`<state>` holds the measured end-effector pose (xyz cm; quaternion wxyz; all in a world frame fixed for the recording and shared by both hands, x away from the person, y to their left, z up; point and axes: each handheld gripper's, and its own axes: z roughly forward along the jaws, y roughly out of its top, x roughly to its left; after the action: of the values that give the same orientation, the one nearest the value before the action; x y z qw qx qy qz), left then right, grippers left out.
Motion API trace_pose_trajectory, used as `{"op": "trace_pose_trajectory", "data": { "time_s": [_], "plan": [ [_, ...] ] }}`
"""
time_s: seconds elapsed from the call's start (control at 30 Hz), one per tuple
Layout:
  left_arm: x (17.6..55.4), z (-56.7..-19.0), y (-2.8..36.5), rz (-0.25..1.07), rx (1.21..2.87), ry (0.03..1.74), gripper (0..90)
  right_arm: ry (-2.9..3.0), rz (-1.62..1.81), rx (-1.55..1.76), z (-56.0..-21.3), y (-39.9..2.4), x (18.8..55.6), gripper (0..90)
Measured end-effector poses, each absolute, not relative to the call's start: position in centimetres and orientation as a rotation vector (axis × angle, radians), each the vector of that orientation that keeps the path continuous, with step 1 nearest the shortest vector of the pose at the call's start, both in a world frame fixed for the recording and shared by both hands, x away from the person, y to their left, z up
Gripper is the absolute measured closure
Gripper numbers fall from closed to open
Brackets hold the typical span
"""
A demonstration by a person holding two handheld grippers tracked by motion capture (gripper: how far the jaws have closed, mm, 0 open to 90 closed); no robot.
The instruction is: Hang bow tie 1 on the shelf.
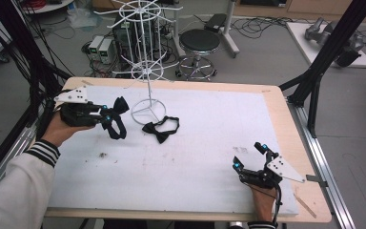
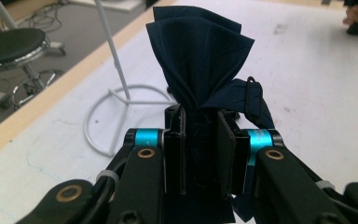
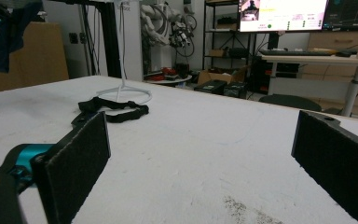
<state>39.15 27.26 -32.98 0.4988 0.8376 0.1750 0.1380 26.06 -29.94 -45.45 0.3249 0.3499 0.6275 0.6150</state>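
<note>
My left gripper [image 1: 106, 114] is lifted above the table's left side and shut on a dark navy bow tie [image 1: 117, 120]. In the left gripper view the bow tie [image 2: 200, 60] fans upward from between the closed pads, and its strap loops out to the right. A second, black bow tie [image 1: 161, 129] lies flat on the white mat beside the base of the white wire stand [image 1: 147, 71]; it lies ahead in the right gripper view too, as the black bow tie [image 3: 114, 109]. My right gripper [image 1: 250, 156] rests low near the table's front right, its jaws open with nothing between them.
The white mat [image 1: 195, 152] covers most of the wooden table [image 1: 276, 102]. The stand's ring base [image 1: 148, 112] sits at the back centre. A round stool [image 1: 199, 42] and cables lie on the floor beyond the far edge. Black frame posts [image 1: 331, 43] rise at the right.
</note>
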Motion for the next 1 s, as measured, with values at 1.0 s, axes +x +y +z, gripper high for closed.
{"op": "trace_pose_trajectory", "data": {
  "time_s": [1.0],
  "plan": [
    [39.8,-28.7,27.3,0.458,1.856,0.493,74.7,1.645,1.613,0.92,-45.5,-29.9,26.1,3.6]
  ]
}}
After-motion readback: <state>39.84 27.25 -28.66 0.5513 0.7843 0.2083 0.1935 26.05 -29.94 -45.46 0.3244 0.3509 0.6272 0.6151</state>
